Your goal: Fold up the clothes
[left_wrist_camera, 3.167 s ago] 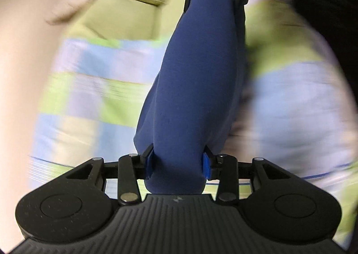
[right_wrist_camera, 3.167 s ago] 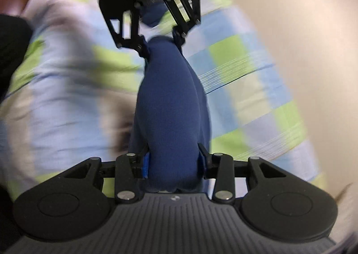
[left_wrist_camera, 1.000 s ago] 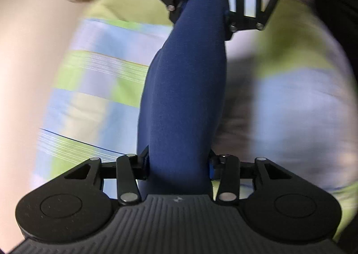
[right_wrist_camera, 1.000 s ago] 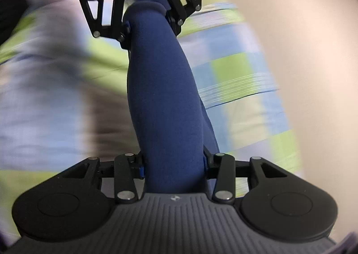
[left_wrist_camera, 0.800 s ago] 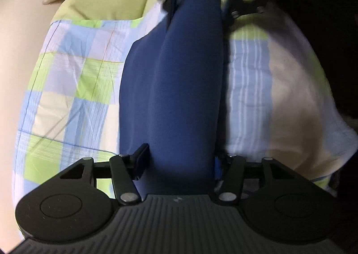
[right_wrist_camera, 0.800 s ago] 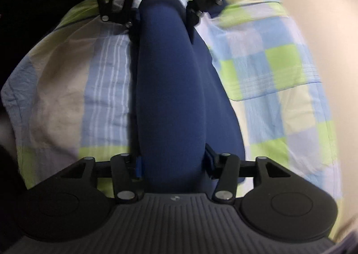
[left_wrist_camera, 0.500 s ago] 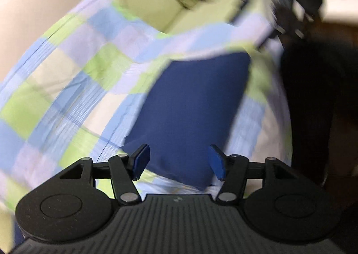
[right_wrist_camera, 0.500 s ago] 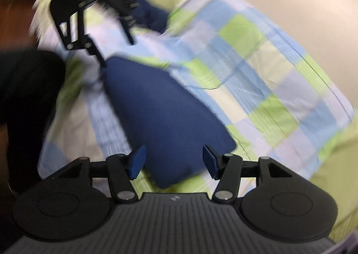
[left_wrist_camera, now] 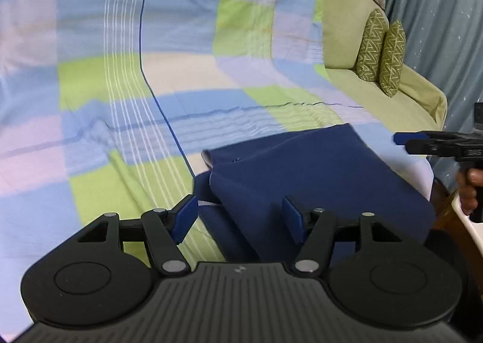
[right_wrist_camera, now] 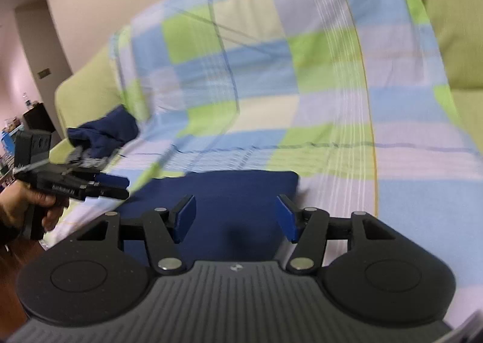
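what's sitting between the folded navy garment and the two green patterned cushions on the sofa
In the left wrist view, only the checked sheet and bare green sofa seat lie between the navy garment and the cushions.

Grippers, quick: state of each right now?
Left gripper: open, holding nothing, above the blue cloth.
Right gripper: open, holding nothing.

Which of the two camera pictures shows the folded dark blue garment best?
The left wrist view: the folded navy garment lies sharp on the checked sheet, layered edges visible. The right wrist view shows it blurred, its near part hidden behind the open right gripper.
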Demonstrator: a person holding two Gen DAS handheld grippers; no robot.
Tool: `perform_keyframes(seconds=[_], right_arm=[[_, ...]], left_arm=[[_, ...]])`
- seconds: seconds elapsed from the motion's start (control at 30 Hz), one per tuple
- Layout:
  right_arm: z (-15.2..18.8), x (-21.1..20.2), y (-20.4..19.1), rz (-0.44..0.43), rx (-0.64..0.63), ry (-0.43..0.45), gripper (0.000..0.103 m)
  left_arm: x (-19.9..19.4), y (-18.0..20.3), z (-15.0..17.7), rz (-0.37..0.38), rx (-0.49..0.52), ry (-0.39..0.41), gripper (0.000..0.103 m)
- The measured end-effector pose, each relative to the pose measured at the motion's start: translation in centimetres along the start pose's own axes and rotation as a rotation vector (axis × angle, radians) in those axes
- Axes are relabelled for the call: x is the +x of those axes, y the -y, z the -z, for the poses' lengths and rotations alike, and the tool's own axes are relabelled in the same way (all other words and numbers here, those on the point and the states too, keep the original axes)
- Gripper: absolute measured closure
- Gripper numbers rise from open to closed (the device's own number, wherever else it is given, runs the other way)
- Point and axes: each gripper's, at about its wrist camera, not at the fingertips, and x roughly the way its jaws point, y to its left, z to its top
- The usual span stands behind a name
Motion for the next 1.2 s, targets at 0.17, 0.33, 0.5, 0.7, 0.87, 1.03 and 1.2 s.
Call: perform_keyframes(seconds=[0.17,0.33,0.5,0.7,0.87,1.03,1.2], right_arm=[[0.3,3.4,2.6,-0.005,0.085,-0.037,0.062],[1.8,2.3,2.2,-0.017,0.107,-0.005,0.093],[1.4,-0.4,-0.8,-0.007,-0.021,0.03,0.095],[-2.4,-0.5,-1.0,-0.02,-0.082,0.121,0.095],[-2.4,4.5,2.6,0.012,-0.04,0.035,0.095],[-0.3,7.1,4.9,0.027,0.017,-0.022,0.093],[-1.0,7.0,5.2,0.038,0.008,-0.028,0.085]], left_arm=[[0.7,-0.5,1.4,0.053,0.001,0.019,0.081],[-1.8,1.4,3.4,0.056,0.065,0.078,0.088],[-4.1,2.5,3.1,0.052,0.128,0.142,0.088],[-3.9,2.0,-1.2,0.002,0.18,0.221,0.088],[2.7,-1.4,-0.1,-0.032,0.091,0.045,0.081],[3.8,-2.6,0.6,-0.043,0.033,0.079,0.068],[4.8,-3.4,0.0,-0.088,0.013,0.078,0.068]])
